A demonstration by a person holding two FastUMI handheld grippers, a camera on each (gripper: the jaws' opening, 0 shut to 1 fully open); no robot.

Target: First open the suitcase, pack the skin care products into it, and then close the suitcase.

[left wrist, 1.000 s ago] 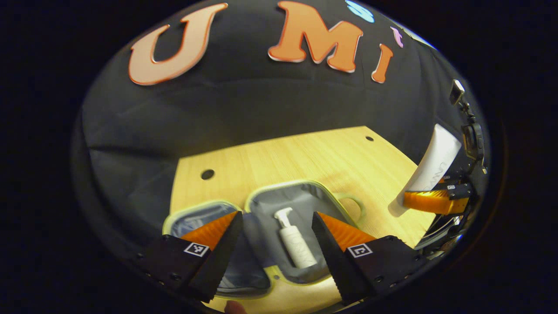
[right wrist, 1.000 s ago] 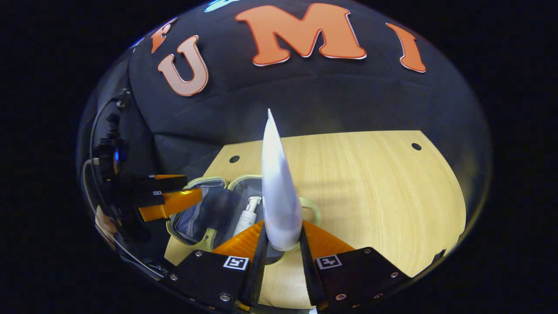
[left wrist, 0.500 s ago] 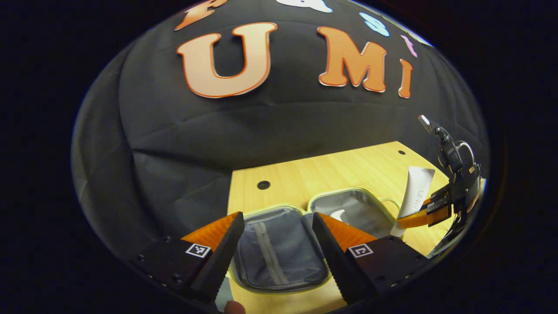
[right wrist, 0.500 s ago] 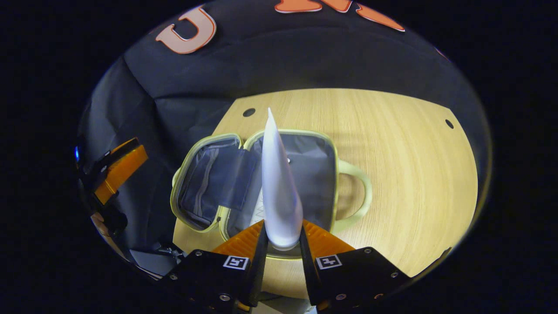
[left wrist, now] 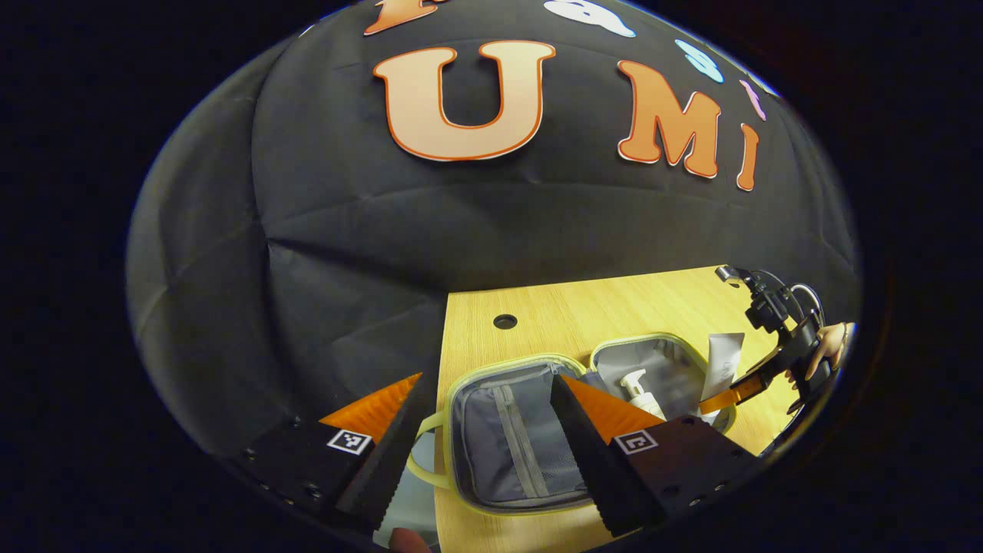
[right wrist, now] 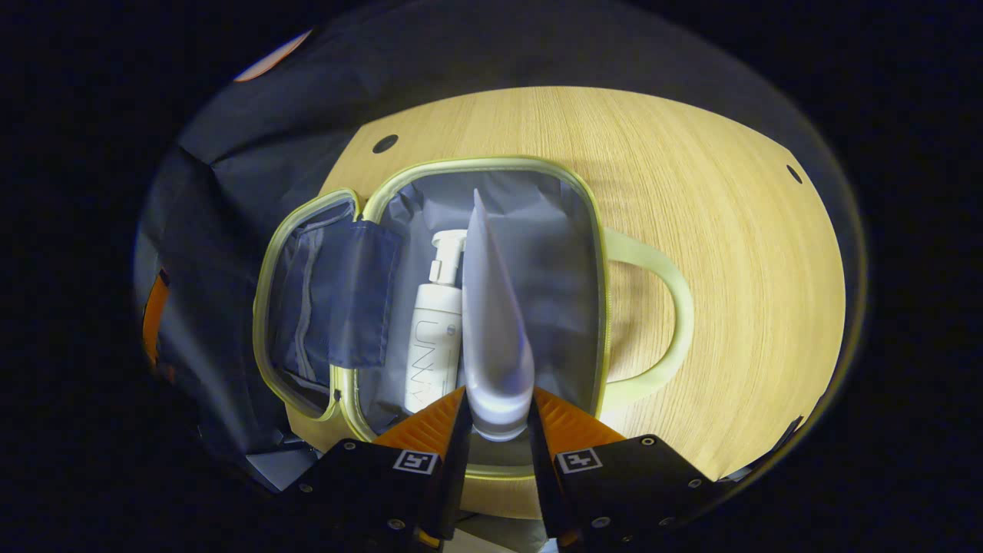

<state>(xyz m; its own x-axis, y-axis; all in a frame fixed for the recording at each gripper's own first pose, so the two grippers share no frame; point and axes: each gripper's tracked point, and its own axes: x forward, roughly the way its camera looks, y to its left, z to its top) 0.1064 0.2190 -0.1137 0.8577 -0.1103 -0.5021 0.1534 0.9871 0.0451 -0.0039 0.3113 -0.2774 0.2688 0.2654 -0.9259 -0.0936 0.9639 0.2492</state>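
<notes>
Two claws work the open suitcase [right wrist: 491, 165] on the counter [right wrist: 729, 253]. At left, our left claw [left wrist: 485, 453] hangs spread and empty over the lid half. Further right, a pump bottle [right wrist: 432, 338] lies in the main half. Our right claw [right wrist: 495, 418] is clamped on a tube [right wrist: 491, 322], its long axis parallel to the bottle, directly above the free space alongside.

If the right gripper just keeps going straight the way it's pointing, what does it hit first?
Probably the grey lining of the open case. The right gripper is shut on the tube, whose tip leads over that half, just right of the pump bottle. How far above it the tip hangs is unclear.
</notes>
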